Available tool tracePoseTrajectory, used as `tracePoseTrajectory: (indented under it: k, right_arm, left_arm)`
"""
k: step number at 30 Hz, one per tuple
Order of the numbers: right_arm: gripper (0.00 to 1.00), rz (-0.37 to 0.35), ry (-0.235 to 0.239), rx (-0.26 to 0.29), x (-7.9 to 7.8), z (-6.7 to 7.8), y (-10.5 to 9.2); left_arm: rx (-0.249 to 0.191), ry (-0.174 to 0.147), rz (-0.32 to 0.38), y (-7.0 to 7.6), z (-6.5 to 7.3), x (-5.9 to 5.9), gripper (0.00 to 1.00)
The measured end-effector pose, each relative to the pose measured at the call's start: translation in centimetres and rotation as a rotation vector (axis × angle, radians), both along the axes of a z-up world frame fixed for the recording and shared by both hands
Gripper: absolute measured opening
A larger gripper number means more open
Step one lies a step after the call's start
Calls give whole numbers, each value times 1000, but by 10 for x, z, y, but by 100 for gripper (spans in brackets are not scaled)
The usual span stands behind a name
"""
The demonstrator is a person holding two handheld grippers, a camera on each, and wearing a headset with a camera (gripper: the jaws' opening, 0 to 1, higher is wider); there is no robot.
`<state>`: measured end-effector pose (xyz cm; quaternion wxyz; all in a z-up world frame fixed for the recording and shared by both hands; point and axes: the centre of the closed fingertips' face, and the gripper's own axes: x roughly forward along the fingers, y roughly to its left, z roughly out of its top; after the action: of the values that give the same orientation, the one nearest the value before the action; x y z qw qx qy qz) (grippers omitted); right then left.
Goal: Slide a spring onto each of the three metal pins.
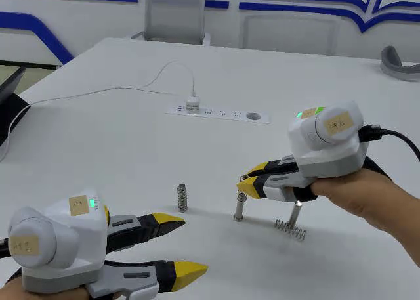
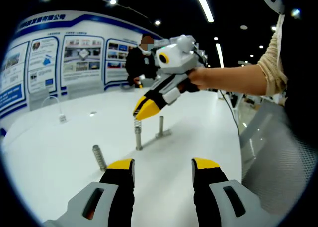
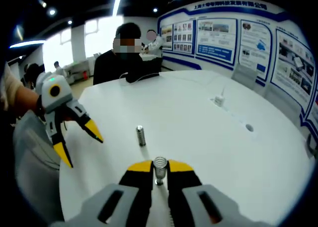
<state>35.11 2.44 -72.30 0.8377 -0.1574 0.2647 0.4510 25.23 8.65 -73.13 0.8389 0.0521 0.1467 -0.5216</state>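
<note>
Three metal pins stand on the white table [image 1: 118, 142]. The left pin [image 1: 182, 198] wears a spring over its full height. My right gripper [image 1: 247, 184] is shut on a spring [image 3: 160, 163] at the top of the middle pin [image 1: 240, 208]. Behind that gripper stands a bare third pin [image 1: 296, 212], and a loose spring [image 1: 291, 229] lies at its base. My left gripper [image 1: 184, 246] hovers open and holds nothing, near the table's front, short of the left pin [image 2: 99, 157]. The left gripper view also has the right gripper [image 2: 145, 108] over the middle pin [image 2: 138, 136].
A white power strip [image 1: 216, 112] with a plugged charger and its cable lies further back on the table. A chair [image 1: 174, 11] stands beyond the far edge. A person [image 3: 124, 53] sits across the table in the right gripper view.
</note>
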Motion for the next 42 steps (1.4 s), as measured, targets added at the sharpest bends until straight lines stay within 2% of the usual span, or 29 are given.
tracePoseTrajectory:
  k: [25, 42]
  right_arm:
    - [12, -26, 16, -27, 5, -33, 0]
    - [12, -35, 28, -48, 5, -43, -2]
  left_arm:
    - [4, 0, 4, -1, 0, 1, 47]
    - [5, 1, 4, 0, 0, 1, 47]
